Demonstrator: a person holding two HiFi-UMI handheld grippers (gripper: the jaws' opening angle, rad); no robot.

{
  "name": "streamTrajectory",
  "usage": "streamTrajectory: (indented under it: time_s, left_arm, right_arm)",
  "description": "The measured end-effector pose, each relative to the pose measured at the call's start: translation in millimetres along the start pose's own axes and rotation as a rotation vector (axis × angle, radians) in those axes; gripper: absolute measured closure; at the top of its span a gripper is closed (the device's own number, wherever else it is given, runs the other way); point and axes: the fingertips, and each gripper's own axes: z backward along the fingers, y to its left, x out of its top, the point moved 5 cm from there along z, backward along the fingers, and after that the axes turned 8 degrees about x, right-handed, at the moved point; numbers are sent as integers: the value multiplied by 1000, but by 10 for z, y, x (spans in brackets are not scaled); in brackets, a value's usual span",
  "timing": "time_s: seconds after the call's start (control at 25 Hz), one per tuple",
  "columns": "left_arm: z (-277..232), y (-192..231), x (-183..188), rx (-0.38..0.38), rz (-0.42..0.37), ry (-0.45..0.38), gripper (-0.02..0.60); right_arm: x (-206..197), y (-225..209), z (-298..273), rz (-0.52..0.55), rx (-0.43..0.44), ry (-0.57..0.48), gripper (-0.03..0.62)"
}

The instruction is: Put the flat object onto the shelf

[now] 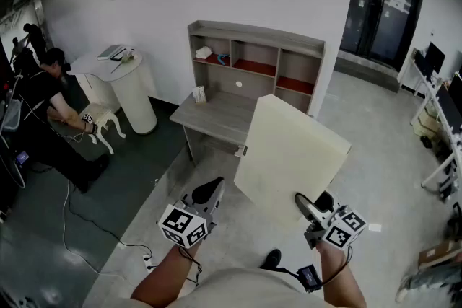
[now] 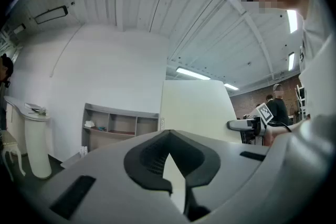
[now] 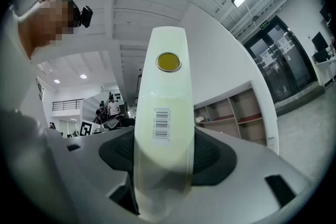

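The flat object is a large cream board (image 1: pixel 292 155), held tilted in the air in front of the shelf. My right gripper (image 1: pixel 307 209) is shut on its lower right edge. In the right gripper view that edge (image 3: pixel 163 113) runs up between the jaws and carries a barcode sticker and a yellow dot. My left gripper (image 1: pixel 209 191) hangs just left of the board's lower corner, apart from it, with its tips together and nothing in them. The left gripper view shows the board (image 2: pixel 197 105) face-on beyond the jaws. The grey shelf (image 1: pixel 253 58) has open compartments and stands on a desk (image 1: pixel 213 115) against the white wall.
A white round pedestal table (image 1: pixel 133 94) stands left of the desk. A person in black (image 1: pixel 50 112) bends over at the far left. Cables (image 1: pixel 94 227) trail over the dark floor. Glass doors (image 1: pixel 382 3) and more desks are at the right.
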Motion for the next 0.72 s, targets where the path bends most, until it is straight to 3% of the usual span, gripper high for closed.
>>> streamTrajectory:
  time_s: [0.4, 0.72]
  left_arm:
    - [-200, -63, -39, 1, 1, 7, 567]
    - [-634, -150, -204, 8, 9, 31, 568]
  right_arm:
    - [44, -188, 31, -5, 9, -8, 310]
    - [86, -588, 94, 3, 37, -16, 310]
